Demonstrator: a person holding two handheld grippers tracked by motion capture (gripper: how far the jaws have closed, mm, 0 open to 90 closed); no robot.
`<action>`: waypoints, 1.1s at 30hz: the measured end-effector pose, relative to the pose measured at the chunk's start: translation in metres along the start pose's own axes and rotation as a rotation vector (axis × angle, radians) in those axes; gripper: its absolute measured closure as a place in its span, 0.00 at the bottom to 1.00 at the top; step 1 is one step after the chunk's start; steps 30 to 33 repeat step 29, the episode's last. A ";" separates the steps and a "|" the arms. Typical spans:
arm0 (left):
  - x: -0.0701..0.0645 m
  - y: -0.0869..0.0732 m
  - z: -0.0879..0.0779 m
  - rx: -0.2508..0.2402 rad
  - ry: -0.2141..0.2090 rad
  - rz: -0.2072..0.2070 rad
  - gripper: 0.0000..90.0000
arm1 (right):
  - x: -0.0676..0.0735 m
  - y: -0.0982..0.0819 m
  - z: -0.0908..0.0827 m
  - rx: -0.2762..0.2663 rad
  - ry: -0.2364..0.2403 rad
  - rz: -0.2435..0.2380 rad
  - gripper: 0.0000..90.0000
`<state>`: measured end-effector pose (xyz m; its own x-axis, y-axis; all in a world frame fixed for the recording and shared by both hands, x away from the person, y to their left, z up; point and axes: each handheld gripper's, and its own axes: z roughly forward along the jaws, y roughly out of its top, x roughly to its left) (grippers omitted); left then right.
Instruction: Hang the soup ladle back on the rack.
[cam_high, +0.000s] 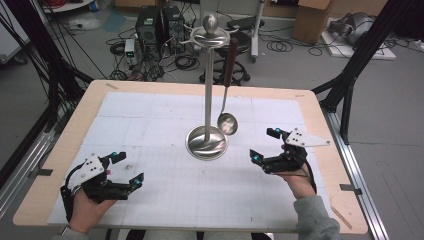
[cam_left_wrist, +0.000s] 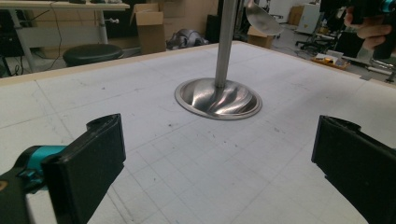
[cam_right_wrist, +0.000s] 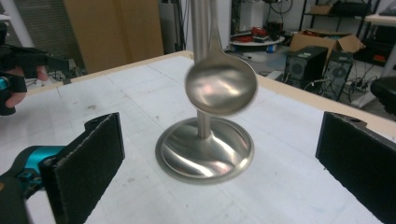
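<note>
A steel stand with a round base and a tall pole rises from the middle of the table. A ladle with a dark handle hangs from one of the hooks at the top, its bowl just above the base on the right. In the right gripper view the ladle bowl looks blurred in front of the pole, above the base. My right gripper stands open to the right of the base, holding nothing. My left gripper rests open at the near left, empty, facing the base.
A white gridded mat covers the wooden table. Black frame posts stand at both back corners. Computers, cables and a stool sit on the floor beyond the far edge.
</note>
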<state>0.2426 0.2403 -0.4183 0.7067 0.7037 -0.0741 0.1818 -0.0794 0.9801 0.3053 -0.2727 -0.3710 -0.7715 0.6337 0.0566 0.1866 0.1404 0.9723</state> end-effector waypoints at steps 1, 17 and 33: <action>0.000 0.000 0.000 0.000 0.000 0.000 0.04 | -0.001 -0.003 -0.002 0.002 -0.004 0.002 0.00; 0.000 0.000 -0.001 -0.006 0.001 -0.006 0.04 | -0.019 -0.046 -0.029 0.020 -0.093 0.073 0.00; 0.000 0.001 0.001 -0.005 -0.001 0.001 0.04 | -0.019 -0.057 -0.050 -0.050 -0.130 0.137 0.00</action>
